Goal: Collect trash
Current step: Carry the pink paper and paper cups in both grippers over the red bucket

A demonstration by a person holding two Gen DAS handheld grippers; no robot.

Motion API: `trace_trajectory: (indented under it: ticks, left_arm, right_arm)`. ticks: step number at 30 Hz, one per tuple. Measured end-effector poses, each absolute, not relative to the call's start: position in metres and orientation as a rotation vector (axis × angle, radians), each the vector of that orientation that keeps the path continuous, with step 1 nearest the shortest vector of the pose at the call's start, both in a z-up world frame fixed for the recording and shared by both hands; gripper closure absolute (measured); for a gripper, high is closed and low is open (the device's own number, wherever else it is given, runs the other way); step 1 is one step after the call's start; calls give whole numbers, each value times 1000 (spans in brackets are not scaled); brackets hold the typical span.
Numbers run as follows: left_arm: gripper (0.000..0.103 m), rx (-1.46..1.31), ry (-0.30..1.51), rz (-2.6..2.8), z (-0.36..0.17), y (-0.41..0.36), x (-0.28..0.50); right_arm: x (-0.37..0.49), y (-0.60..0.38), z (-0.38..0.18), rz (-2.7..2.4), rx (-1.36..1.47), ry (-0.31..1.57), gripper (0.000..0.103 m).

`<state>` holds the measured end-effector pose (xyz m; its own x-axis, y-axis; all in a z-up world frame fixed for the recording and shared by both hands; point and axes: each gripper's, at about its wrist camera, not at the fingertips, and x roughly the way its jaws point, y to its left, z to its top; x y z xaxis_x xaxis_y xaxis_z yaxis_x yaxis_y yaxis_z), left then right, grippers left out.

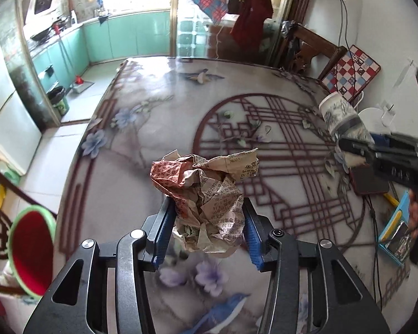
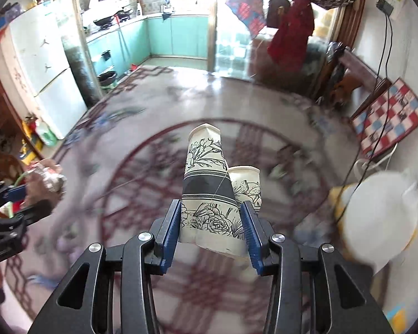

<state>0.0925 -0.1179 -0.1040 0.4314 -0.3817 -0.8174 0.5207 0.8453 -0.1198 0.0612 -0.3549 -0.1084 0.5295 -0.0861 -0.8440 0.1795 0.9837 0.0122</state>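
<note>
Risk: slippage | we see left gripper (image 1: 206, 222) pinching crumpled newspaper (image 1: 206, 194) between its pads | right gripper (image 2: 210, 222) squeezing two paper cups (image 2: 209, 183); second cup, tucked right, may drop | blur hints fast swing

Black linkage arms, silver screws, ribbed blue fingers (image 1: 163, 228).

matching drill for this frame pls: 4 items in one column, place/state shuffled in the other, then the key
Items
1. crumpled newspaper
2. paper cups
3. checkered cushion
4. red bin

Places/states
A. propped on a chair beyond the table's far right corner
B. pinched in the left gripper, above the table
C. low at the left, off the table's edge
D. clamped in the right gripper

Pairs: 1-B, 2-D, 3-A, 4-C
</note>
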Motion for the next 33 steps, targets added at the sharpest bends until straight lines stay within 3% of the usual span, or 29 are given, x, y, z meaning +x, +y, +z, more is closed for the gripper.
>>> trace_trajectory:
  ticks: [33]
  left_arm:
    - [56, 66, 959, -470, -120, 135, 161]
  right_arm:
    - [97, -65, -90, -145, 78, 988, 62]
